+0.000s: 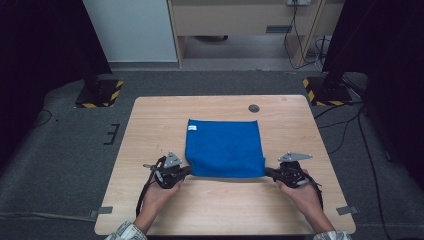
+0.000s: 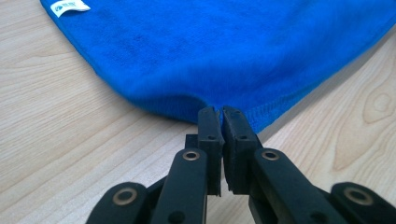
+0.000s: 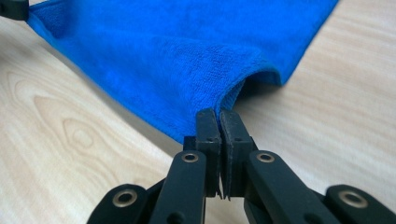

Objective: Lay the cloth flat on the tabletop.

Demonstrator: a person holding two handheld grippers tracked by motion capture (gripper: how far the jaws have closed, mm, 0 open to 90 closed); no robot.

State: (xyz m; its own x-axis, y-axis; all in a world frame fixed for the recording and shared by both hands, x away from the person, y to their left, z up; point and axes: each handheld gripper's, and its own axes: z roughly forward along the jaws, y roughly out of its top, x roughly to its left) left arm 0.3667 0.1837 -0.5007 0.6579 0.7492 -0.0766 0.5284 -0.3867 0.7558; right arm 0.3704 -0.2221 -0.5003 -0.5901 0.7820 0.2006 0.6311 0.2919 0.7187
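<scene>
High view: a blue cloth (image 1: pixel 225 147) lies flat at the middle of a wooden table (image 1: pixel 150 125), its near edge drawn taut between the two tools; the left gripper (image 1: pixel 188 171) is clamped on the near left corner and the right gripper (image 1: pixel 266 172) on the near right corner, each carried by a hand (image 1: pixel 160 192) entering from the near side. A small white label (image 1: pixel 192 128) sits at the cloth's far left corner, and a dark round grommet (image 1: pixel 254 108) marks the far part of the table. Left gripper view: the black jaws stand together, pinching the hemmed edge of the cloth (image 2: pixel 224 51), which lifts slightly off the wood; the white label (image 2: pixel 70 6) carries printing too small to read. Right gripper view: the jaws are likewise pressed together on the cloth (image 3: pixel 187 56), whose corner folds up into a raised ridge casting a shadow on the table, a detail not resolved from above.
</scene>
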